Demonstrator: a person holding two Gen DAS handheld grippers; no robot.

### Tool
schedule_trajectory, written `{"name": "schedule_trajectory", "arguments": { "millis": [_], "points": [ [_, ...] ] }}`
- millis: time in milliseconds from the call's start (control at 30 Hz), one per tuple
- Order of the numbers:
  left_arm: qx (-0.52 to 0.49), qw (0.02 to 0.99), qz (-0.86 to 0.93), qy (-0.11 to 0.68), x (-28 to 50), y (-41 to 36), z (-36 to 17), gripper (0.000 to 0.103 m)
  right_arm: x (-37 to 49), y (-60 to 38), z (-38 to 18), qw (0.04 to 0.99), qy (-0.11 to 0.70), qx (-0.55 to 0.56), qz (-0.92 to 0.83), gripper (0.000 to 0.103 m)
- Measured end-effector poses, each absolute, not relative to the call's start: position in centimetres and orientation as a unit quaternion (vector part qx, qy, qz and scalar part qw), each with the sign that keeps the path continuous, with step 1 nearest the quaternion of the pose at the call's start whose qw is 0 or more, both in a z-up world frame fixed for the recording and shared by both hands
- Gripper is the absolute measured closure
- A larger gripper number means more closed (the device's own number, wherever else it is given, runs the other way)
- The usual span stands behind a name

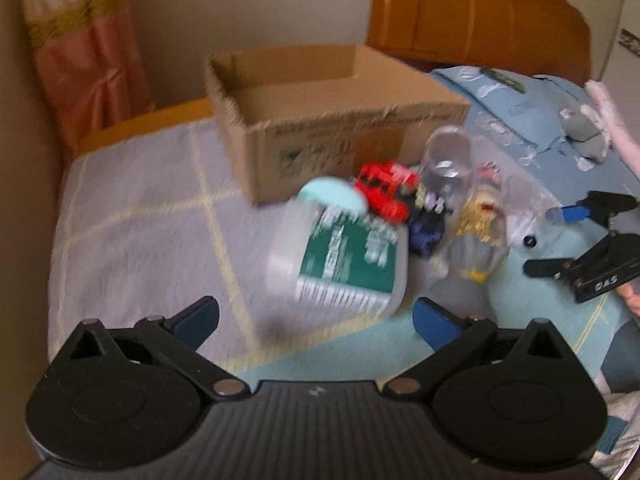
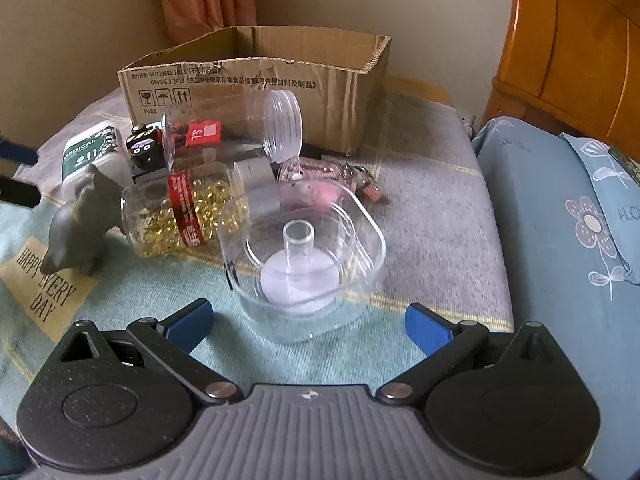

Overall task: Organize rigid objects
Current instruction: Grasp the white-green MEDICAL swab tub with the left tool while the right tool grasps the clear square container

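An open cardboard box (image 1: 320,120) stands on the bed; it also shows in the right wrist view (image 2: 256,88). In front of it lie a white bottle with a green label (image 1: 340,256), a red toy car (image 1: 384,188), a black dice-like toy (image 2: 142,148), a capsule bottle (image 2: 180,212), a grey animal figure (image 2: 80,224) and a clear lidded jar (image 2: 224,140). My left gripper (image 1: 316,320) is open, just short of the white bottle. My right gripper (image 2: 308,320) is open, just short of a clear square container (image 2: 312,256).
The bed has a grey and teal blanket (image 2: 420,208). Blue pillows (image 2: 560,220) lie to the right, below a wooden headboard (image 2: 568,40). A pink curtain (image 1: 80,48) hangs at the far left. A pink plastic item (image 2: 320,184) lies behind the clear container.
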State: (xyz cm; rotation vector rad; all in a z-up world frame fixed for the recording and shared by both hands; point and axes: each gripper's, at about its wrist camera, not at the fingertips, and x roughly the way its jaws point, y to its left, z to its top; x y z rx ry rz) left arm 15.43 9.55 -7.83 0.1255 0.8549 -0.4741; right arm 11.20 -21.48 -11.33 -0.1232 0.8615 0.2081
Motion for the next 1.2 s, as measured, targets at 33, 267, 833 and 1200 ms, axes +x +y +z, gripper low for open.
{"name": "schedule_trajectory", "arguments": {
  "millis": [33, 267, 833, 1200],
  "points": [
    [0.066, 0.88, -0.234, 0.407, 15.8, 9.3, -7.8, 0.001, 11.4, -21.4, -11.3, 0.901, 0.417, -0.06, 0.102, 0.0],
    [0.098, 0.871, -0.259, 0.407, 18.3, 7.7, -8.3, 0.001, 12.5, -21.0, -11.4, 0.9, 0.415, -0.067, 0.114, 0.0],
    [0.136, 0.842, -0.279, 0.442, 20.0, 6.1, -10.2, 0.017, 14.3, -20.4, -11.4, 0.895, 0.414, -0.081, 0.146, 0.0],
    [0.136, 0.84, -0.27, 0.45, 20.3, 5.6, -10.1, 0.02, 13.7, -20.5, -10.4, 0.888, 0.407, -0.122, 0.178, 0.019]
  ]
}}
